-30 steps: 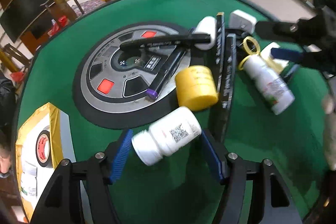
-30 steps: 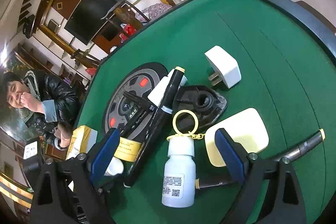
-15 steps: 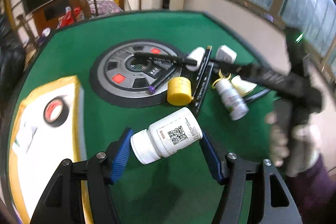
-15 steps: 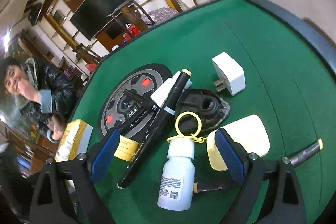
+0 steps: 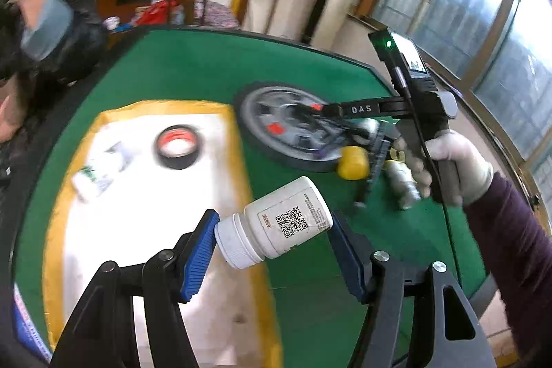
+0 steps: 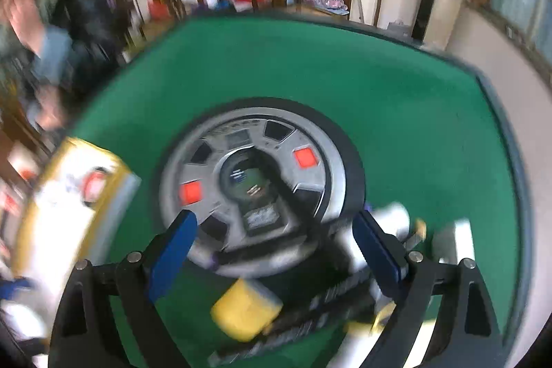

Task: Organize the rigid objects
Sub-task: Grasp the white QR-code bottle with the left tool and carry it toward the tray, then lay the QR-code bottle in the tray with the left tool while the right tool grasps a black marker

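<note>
Left gripper (image 5: 272, 238) jaws closed on white pill bottle (image 5: 276, 223), held lengthwise, above tabletop (image 5: 193, 71) beside yellow-edged tray (image 5: 145, 106). Bottle judged light, rigid, smooth; slip risk. Right gripper (image 6: 276, 247) jaws wide open, holding nothing

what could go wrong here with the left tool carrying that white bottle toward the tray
1. The white bottle sits tilted across the left tool, held end to end between cap and base, so it could pivot or slip out before reaching the yellow-rimmed tray.
2. The black tape roll already lies in the tray; a drop could knock it.
3. The right tool is open, low over the clutter, and may nudge the yellow cap.
</note>
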`<state>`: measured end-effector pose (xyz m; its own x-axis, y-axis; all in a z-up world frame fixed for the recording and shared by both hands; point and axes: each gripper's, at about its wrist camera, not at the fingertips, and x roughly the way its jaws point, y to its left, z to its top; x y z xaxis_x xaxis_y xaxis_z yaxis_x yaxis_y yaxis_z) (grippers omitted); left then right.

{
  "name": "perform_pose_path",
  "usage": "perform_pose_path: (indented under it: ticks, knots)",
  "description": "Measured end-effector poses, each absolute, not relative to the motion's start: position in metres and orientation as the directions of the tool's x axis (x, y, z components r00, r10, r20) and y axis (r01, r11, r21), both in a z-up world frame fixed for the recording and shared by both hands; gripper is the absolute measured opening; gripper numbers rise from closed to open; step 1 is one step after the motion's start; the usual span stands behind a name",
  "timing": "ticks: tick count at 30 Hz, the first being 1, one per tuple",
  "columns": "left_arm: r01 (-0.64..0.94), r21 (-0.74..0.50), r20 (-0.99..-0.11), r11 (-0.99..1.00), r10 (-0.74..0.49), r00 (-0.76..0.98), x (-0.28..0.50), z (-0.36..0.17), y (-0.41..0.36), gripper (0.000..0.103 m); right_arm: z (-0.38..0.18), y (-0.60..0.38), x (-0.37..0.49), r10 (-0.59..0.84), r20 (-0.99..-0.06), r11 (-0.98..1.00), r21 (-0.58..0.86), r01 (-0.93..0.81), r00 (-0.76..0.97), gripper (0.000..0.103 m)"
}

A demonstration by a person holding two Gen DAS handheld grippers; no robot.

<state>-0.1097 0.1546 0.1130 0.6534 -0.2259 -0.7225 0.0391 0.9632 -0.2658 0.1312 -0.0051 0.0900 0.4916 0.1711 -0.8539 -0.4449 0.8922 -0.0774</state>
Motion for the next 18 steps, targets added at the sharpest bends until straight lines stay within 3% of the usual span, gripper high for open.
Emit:
perform_pose_path:
  ticks: [5, 8, 10, 18]
  knots:
    - [-0.049, -0.276, -0.749, 0.960, -0.183, 0.637, -0.103, 0.095, 0.193, 0.068, 0.059, 0.012, 0.160, 0.089, -0.902, 0.865, -0.140, -0.481, 0.422, 0.068]
    - [-0.075, -0.285, -0.753, 0.956, -0.174, 0.634, -0.099, 0.089, 0.205, 0.068, 0.052, 0.009, 0.166, 0.080, -0.901, 0.863, -0.151, -0.482, 0.426, 0.050]
    - [-0.091, -0.288, -0.753, 0.953, -0.166, 0.636, -0.099, 0.086, 0.209, 0.068, 0.052, 0.004, 0.168, 0.155, -0.912, 0.866, -0.059, -0.496, 0.380, 0.017]
    - [-0.126, -0.247, -0.771, 0.961, -0.116, 0.626, -0.093, 0.086, 0.219, 0.068, 0.071, -0.022, 0.146, 0.328, -0.871, 0.883, 0.144, -0.447, 0.366, 0.014]
